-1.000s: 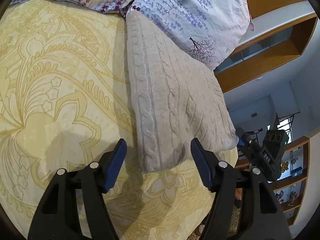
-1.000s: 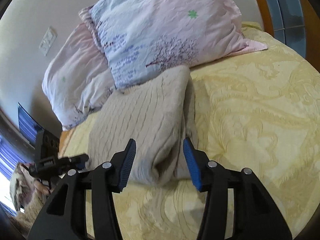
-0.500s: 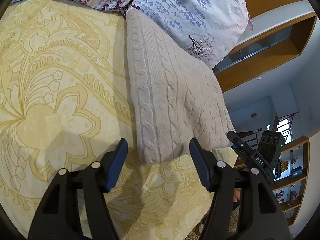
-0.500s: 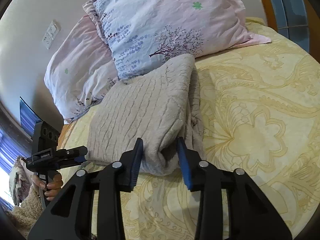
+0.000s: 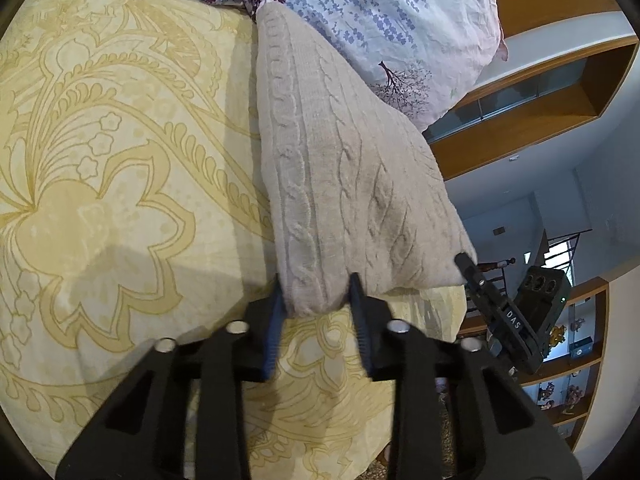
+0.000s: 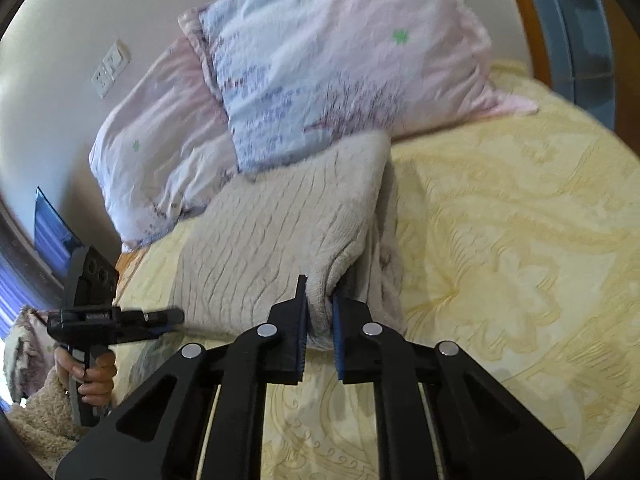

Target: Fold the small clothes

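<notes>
A folded beige cable-knit sweater (image 5: 344,168) lies on the yellow patterned bedspread (image 5: 120,184), its far end against the pillows. My left gripper (image 5: 318,300) is shut on the sweater's near corner. The sweater also shows in the right wrist view (image 6: 280,248). My right gripper (image 6: 320,308) is shut on its other near corner, where the folded layers bunch between the blue pads. Each view shows the other gripper at the sweater's edge: the right one (image 5: 500,316), the left one (image 6: 120,316).
Two floral pillows (image 6: 320,60) lean on the wall at the bed's head. Wooden shelving (image 5: 540,92) stands beyond the bed edge. The yellow bedspread (image 6: 520,240) stretches to the right of the sweater.
Both grippers moved forward onto the sweater's near edge and closed from wide open to shut on its corners.
</notes>
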Tool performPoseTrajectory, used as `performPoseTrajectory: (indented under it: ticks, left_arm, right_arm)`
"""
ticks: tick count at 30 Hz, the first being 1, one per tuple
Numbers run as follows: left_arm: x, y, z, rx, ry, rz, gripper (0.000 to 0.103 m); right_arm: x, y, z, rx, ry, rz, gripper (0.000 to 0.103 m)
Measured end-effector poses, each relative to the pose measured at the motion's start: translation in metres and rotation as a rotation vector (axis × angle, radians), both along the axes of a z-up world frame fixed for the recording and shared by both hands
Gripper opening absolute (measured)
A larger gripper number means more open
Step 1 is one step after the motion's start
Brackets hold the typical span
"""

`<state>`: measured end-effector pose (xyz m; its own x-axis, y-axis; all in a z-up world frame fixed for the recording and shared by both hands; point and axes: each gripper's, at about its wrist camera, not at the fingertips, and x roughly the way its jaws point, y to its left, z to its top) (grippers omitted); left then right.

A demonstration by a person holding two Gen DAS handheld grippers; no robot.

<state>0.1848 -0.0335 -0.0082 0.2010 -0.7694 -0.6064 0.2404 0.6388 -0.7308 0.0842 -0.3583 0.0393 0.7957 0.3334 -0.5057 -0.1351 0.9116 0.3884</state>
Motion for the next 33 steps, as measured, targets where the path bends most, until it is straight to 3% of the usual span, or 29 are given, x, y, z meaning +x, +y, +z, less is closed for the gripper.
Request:
performPoseTrajectory:
  ticks: [5,9,12,15,16,18,19,20,21,23,26,33]
  left_arm:
    - [-0.006,-0.001,0.004,-0.018,-0.032,-0.015,0.017]
    - [-0.010,-0.002,0.002,-0.019,-0.033,-0.020,0.015]
    - [-0.010,-0.001,-0.004,-0.023,-0.008,-0.017,0.015]
    - [-0.010,0.000,-0.005,-0.013,0.012,-0.027,0.017]
    - [-0.010,0.001,-0.003,-0.012,0.017,-0.029,0.021]
    - [-0.008,0.007,0.005,-0.014,0.013,-0.027,0.026]
    - [-0.006,0.010,0.008,-0.018,0.008,-0.021,0.038]
    - [-0.003,0.013,0.013,-0.025,0.000,-0.004,0.047]
    - [0.003,0.018,0.019,-0.035,-0.009,0.022,0.050]
    - [0.018,0.023,0.025,-0.046,-0.009,0.058,0.057]
    - [0.048,0.023,0.027,-0.054,0.012,0.120,0.058]
    - [0.113,0.003,0.024,-0.034,0.045,0.185,0.059]
  right_arm:
    - [-0.010,-0.004,0.016,-0.053,-0.066,-0.061,0.009]
    - [0.002,-0.007,-0.007,-0.111,0.037,-0.100,0.009]
    - [0.010,-0.013,-0.026,-0.089,0.115,-0.099,0.009]
    - [0.011,-0.017,-0.023,-0.062,0.138,-0.073,0.011]
    - [0.011,-0.017,-0.020,-0.047,0.141,-0.062,0.012]
    - [0.011,-0.021,-0.009,-0.020,0.140,-0.045,0.033]
    - [0.012,-0.024,-0.001,-0.008,0.121,-0.044,0.041]
    - [0.013,-0.028,0.008,0.006,0.095,-0.047,0.056]
    - [0.017,-0.030,0.014,0.016,0.083,-0.052,0.064]
    - [0.036,-0.036,0.027,0.062,0.073,-0.040,0.064]
    - [0.079,-0.044,0.032,0.121,0.112,-0.049,0.064]
    - [0.165,-0.051,0.007,0.203,0.256,-0.075,0.061]
